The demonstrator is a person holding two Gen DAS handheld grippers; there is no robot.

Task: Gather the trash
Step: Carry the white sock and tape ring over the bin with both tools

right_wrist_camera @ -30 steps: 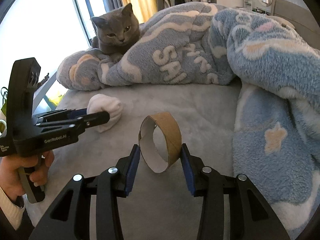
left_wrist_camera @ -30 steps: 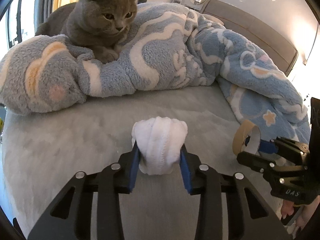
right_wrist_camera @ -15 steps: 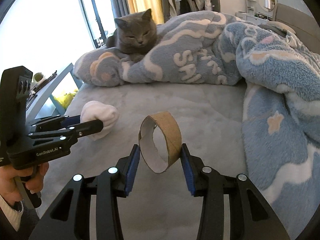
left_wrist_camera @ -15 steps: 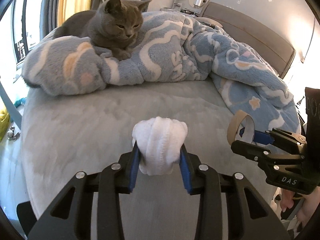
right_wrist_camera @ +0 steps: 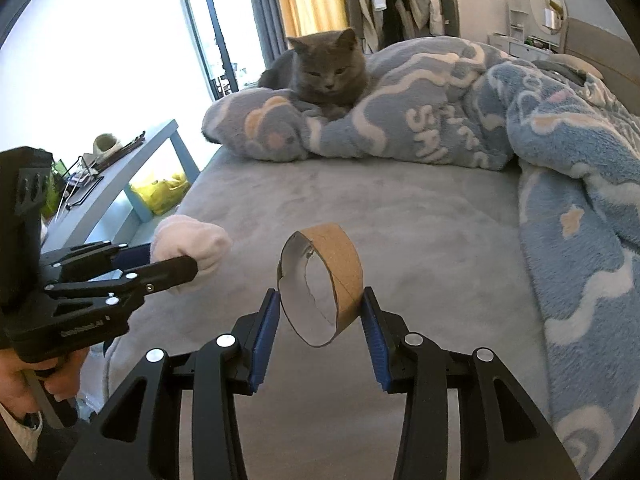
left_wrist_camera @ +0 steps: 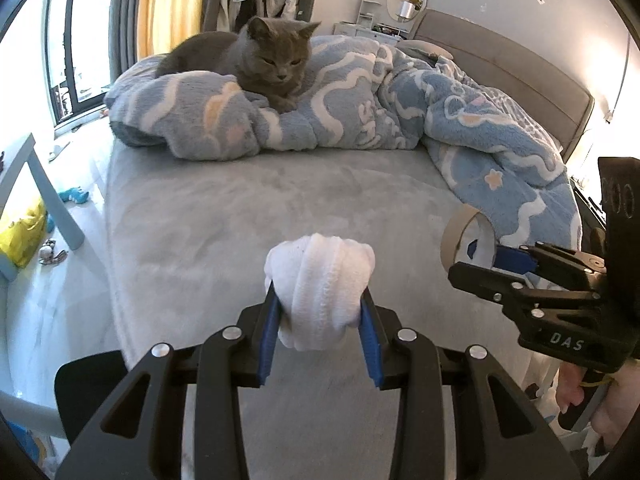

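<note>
My left gripper (left_wrist_camera: 320,312) is shut on a white crumpled wad of tissue (left_wrist_camera: 320,280) and holds it above the near edge of the grey bed (left_wrist_camera: 248,208). My right gripper (right_wrist_camera: 320,312) is shut on a brown cardboard tape core (right_wrist_camera: 324,280), held upright above the bed. The right gripper with the core (left_wrist_camera: 460,232) shows at the right of the left wrist view. The left gripper with the wad (right_wrist_camera: 192,248) shows at the left of the right wrist view.
A grey cat (left_wrist_camera: 264,56) lies on a blue fleece blanket (left_wrist_camera: 400,116) bunched along the far side and right of the bed. A pale blue table (right_wrist_camera: 120,184) stands left of the bed, with a yellow bag (right_wrist_camera: 160,192) and toys on the floor.
Both grippers have pulled back from the bed with their loads still held; the cat and blanket look farther away and the bed's left edge and floor have come into view.
</note>
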